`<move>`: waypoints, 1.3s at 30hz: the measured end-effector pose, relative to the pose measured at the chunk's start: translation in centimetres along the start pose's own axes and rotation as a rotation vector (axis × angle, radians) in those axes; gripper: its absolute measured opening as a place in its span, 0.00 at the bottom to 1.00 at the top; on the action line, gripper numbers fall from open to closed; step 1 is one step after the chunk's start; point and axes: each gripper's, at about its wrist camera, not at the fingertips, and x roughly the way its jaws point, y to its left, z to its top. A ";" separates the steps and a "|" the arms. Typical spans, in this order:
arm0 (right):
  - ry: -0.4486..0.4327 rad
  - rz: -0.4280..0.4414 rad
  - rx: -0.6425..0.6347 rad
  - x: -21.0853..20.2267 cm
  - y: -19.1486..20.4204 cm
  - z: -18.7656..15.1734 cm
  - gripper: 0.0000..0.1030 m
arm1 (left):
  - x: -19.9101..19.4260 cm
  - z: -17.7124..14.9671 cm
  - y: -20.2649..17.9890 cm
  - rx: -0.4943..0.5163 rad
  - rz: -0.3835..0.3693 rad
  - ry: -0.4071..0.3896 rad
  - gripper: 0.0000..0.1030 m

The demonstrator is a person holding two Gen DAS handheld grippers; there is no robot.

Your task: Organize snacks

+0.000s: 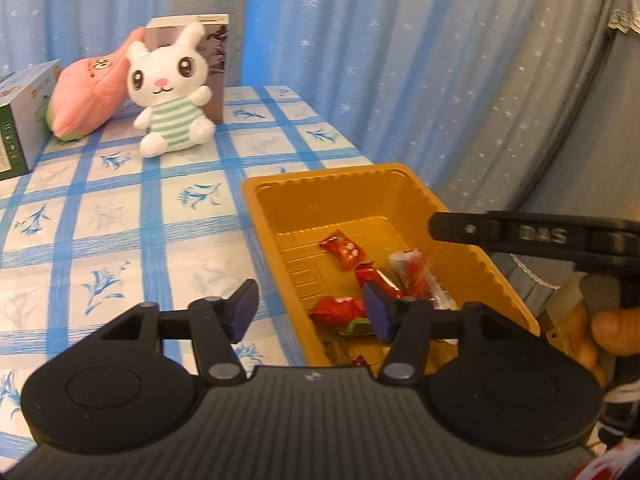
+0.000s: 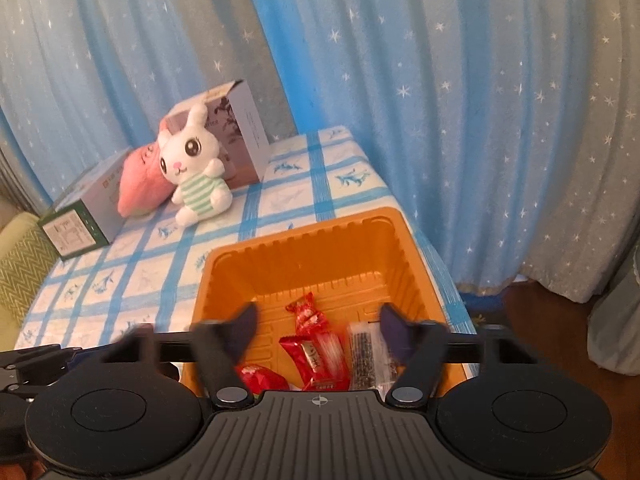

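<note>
The shallow orange plastic tray (image 1: 280,216) sits at the near right corner of the blue-checked worktop (image 1: 120,220), and the red-wrapped snacks (image 1: 344,250) lie on its ribbed floor. In the left wrist view the left gripper (image 1: 310,306) hangs with its jaws spread and nothing between them, straddling the tray's left wall; its right finger covers part of a red wrapper and a green-edged packet below it, which is hard to make out. At 3 o'clock the right gripper (image 1: 520,236) reaches over the tray's right rim, its tips cut off from that view, with a hand (image 1: 592,332) partly visible beneath it.

In the right wrist view the right gripper (image 2: 318,330) is motion-blurred, jaws apart and empty above the tray (image 2: 304,240). A clear packet with dark contents (image 2: 362,354) lies at 5 o'clock in the tray, beside red wrappers (image 2: 316,354) whose near ends are hidden behind the gripper body.

At 11 o'clock a white plush rabbit in a green-striped top (image 1: 172,92) leans against a pink plush (image 1: 88,92) and a pale upright carton (image 1: 216,60).
</note>
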 end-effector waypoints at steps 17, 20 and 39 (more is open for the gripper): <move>0.031 -0.057 0.039 -3.0 -1.0 -2.1 0.66 | -1.7 -0.9 0.4 -0.020 0.043 -0.008 0.95; 0.037 -0.061 0.041 -3.7 -0.9 -2.4 0.66 | -2.1 -1.0 0.5 -0.021 0.053 -0.005 0.98; 0.056 -0.053 0.070 -10.4 2.1 -6.3 0.67 | -9.4 -4.1 1.1 -0.039 0.093 -0.019 1.00</move>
